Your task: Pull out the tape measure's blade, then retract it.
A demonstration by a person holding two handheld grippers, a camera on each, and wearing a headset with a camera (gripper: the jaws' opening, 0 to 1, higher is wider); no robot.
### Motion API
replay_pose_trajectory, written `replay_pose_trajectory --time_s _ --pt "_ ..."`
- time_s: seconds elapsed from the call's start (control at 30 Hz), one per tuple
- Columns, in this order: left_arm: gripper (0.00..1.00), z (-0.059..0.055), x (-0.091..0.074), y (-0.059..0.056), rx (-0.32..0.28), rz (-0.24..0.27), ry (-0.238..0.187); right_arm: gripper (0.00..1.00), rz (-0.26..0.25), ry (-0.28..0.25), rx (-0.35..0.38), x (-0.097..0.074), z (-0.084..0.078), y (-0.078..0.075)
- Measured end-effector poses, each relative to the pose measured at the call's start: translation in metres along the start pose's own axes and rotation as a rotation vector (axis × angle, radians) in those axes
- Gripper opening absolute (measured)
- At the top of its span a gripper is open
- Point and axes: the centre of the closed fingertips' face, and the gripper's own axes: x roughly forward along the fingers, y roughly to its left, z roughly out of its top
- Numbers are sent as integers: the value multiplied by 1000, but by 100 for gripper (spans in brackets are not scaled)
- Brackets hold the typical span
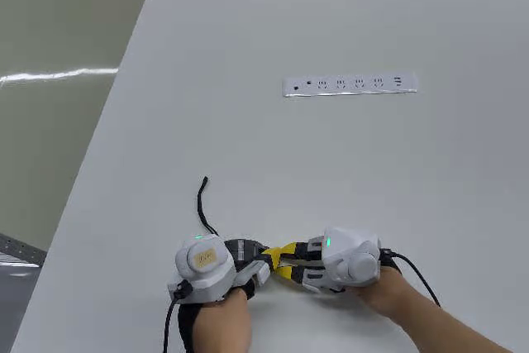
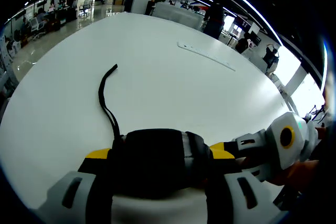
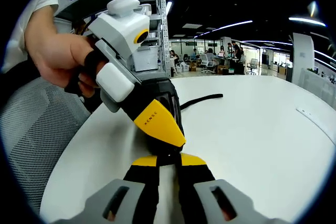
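Note:
A black and yellow tape measure (image 1: 248,252) lies low over the white table (image 1: 331,171), between both grippers. My left gripper (image 1: 253,262) is shut on its case (image 2: 152,153), one pale finger (image 3: 113,83) pressed on the side. From the right, my right gripper (image 1: 281,260) meets the case's yellow front corner (image 3: 160,124). Its jaws (image 3: 169,157) are closed together at the case's mouth, and the blade tip is hidden between the pads. No length of blade shows. The case's black wrist strap (image 1: 201,202) trails away across the table (image 2: 105,98).
A white power strip (image 1: 350,84) lies farther back on the table, right of centre. The table's left edge (image 1: 99,134) drops to a grey floor. A mesh chair (image 3: 47,129) stands by the table behind the left hand.

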Motion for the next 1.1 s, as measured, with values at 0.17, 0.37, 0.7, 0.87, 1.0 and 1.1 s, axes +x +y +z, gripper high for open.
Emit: replay_pose_trajectory --time_s 0.17,0.37,0.7,0.87,1.0,1.1 --pt "69 0 0 0 1 -1 0 12 1 0 6 0 0 0" --pt "69 0 -1 0 0 -4 -4 13 -2 -2 23 0 -1 0" --pt "70 1 -1 -1 12 -18 -4 14 -11 7 53 -1 -1 1" --pt "71 0 -1 -1 31 -27 1 15 -14 13 60 -1 -1 1" --pt "72 0 0 -1 38 -40 -1 19 -23 11 62 -2 -1 -1" --pt "72 0 0 -1 47 -45 2 21 -20 15 62 -3 -1 0"
